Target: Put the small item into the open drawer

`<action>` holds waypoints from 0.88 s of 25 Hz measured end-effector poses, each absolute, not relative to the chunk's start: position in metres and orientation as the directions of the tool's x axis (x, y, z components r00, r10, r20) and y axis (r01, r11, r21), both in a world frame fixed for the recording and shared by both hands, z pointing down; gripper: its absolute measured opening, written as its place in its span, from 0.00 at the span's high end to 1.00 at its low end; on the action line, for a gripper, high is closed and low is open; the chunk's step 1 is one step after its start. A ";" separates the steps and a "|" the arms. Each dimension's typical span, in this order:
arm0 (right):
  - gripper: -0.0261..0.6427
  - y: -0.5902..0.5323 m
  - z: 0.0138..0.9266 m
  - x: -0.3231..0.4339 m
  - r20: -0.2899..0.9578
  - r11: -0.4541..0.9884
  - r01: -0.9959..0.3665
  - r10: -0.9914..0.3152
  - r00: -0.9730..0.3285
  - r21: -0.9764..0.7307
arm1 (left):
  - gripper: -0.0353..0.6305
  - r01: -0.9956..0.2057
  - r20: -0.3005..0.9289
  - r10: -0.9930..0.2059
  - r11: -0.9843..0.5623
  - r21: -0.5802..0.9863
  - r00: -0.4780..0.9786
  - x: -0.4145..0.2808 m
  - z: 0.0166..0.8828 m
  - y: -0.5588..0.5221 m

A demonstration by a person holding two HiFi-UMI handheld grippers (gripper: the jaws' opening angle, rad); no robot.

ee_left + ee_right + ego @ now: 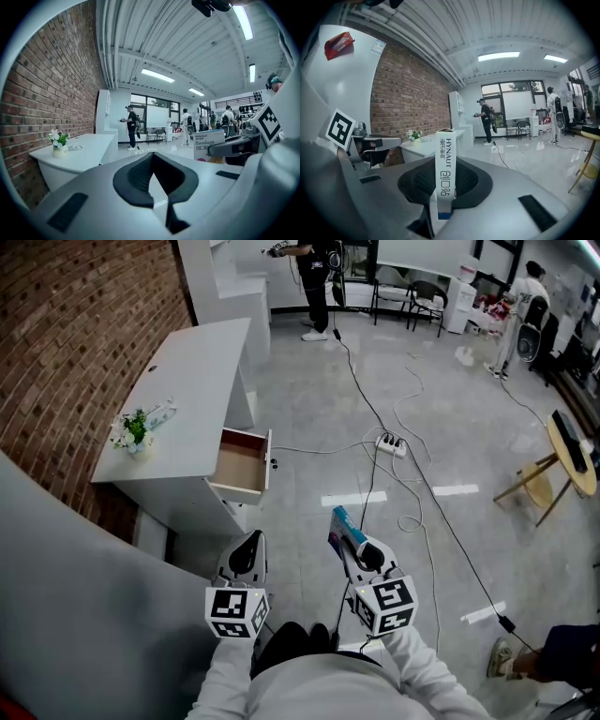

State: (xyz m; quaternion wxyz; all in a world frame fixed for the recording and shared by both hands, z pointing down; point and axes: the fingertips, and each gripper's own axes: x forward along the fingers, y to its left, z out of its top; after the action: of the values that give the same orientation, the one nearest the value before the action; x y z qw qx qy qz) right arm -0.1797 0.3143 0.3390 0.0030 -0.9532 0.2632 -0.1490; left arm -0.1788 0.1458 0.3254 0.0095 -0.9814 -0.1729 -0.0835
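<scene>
One drawer (pixel 240 465) open; right claw (pixel 348 542) grips bandage box (pixel 445 164).

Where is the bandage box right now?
In the head view the bandage box is clamped in the right gripper, low and right of centre, short of the open drawer of the white desk up-left.

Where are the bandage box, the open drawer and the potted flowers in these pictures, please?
bandage box (pixel 445 168): right gripper view, on its printed narrow side.
open drawer (pixel 239 463): head view, on its bare inner floor.
potted flowers (pixel 134 430): head view, on the green leaves.
</scene>
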 end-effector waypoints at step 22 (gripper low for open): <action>0.83 0.291 0.357 -0.048 0.317 -0.837 -0.539 -0.539 0.780 -0.098 | 0.92 0.305 0.213 0.310 -0.951 0.056 0.927 -0.047 0.358 0.134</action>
State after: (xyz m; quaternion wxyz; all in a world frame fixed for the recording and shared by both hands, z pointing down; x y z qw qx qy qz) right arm -0.0484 0.2910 0.3574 0.0012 -0.9434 0.2856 -0.1683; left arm -0.0467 0.1336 0.3578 -0.0111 -0.9814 -0.1565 -0.1103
